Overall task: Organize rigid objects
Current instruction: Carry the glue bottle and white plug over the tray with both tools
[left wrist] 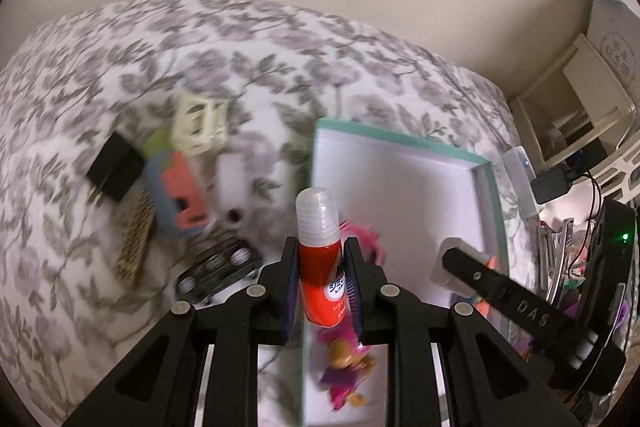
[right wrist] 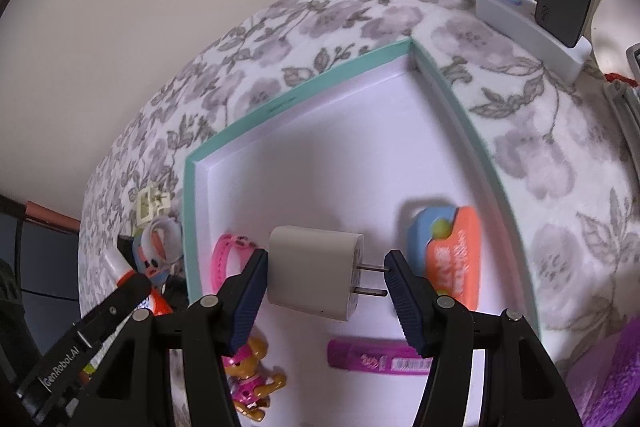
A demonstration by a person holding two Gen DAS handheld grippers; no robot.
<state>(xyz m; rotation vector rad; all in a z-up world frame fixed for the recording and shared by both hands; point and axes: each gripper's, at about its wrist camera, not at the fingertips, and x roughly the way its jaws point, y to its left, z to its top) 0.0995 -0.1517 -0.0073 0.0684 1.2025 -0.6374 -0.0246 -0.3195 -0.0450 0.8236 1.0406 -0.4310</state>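
My left gripper [left wrist: 320, 251] is shut on a red glue bottle [left wrist: 318, 275] with a clear cap, held upright over the left wall of the teal-rimmed white box [left wrist: 400, 135]. My right gripper [right wrist: 326, 257] is shut on a white charger plug [right wrist: 312, 271], one pad on its body and the other on the prong tips, above the box floor [right wrist: 320, 167]. In the box lie a pink band [right wrist: 226, 255], a toy dog [right wrist: 248, 383], a purple tube [right wrist: 376, 353] and a blue-and-orange case [right wrist: 448, 251].
Left of the box on the floral bedspread [left wrist: 100, 67] lie a black block [left wrist: 116, 171], a cream plastic piece [left wrist: 200, 125], a blue-and-coral item [left wrist: 180, 195] and a black tray [left wrist: 218, 267]. A white power strip [right wrist: 532, 27] with a black adapter [right wrist: 564, 3] sits behind the box.
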